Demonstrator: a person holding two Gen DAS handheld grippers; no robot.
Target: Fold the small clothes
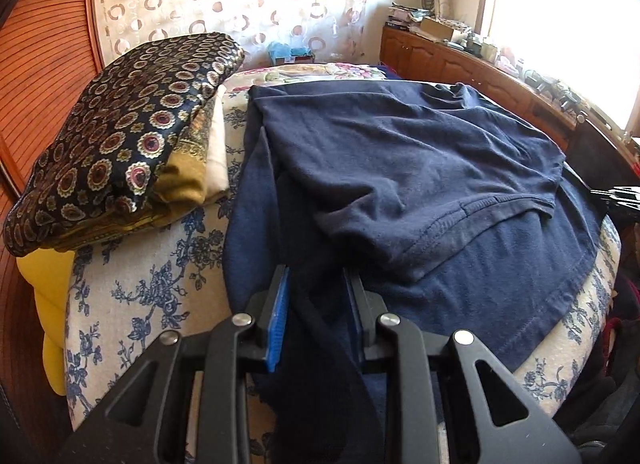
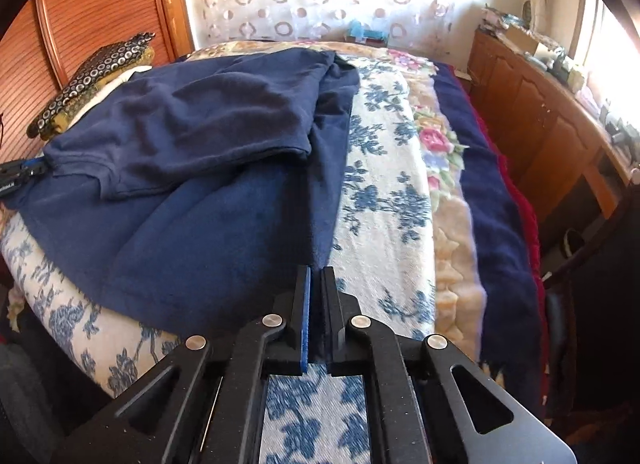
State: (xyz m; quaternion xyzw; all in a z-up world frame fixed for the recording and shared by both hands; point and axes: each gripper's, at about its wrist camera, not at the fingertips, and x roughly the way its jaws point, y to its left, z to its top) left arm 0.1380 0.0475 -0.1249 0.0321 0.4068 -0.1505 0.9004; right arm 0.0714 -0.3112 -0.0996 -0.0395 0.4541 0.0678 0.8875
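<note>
Floral bedspread, wooden cabinets beyond

Sunlit window, patterned curtain, wood cabinets, bed w/ floral blanket

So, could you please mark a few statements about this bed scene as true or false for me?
1. The left gripper has dark navy cloth between its fingers. True.
2. The navy cotton T-shirt hangs on a hanger. False: it lies on the floral blue-and-white bedspread.
3. The right gripper stands wide open. False: its fingers are closed together at the shirt's near edge.
4. A folded dark cloth with round medallion print sits on a stack beside the shirt. True.
5. The stack lies on the wooden sideboard. False: it is on the bed, by the ribbed wooden panel.
</note>
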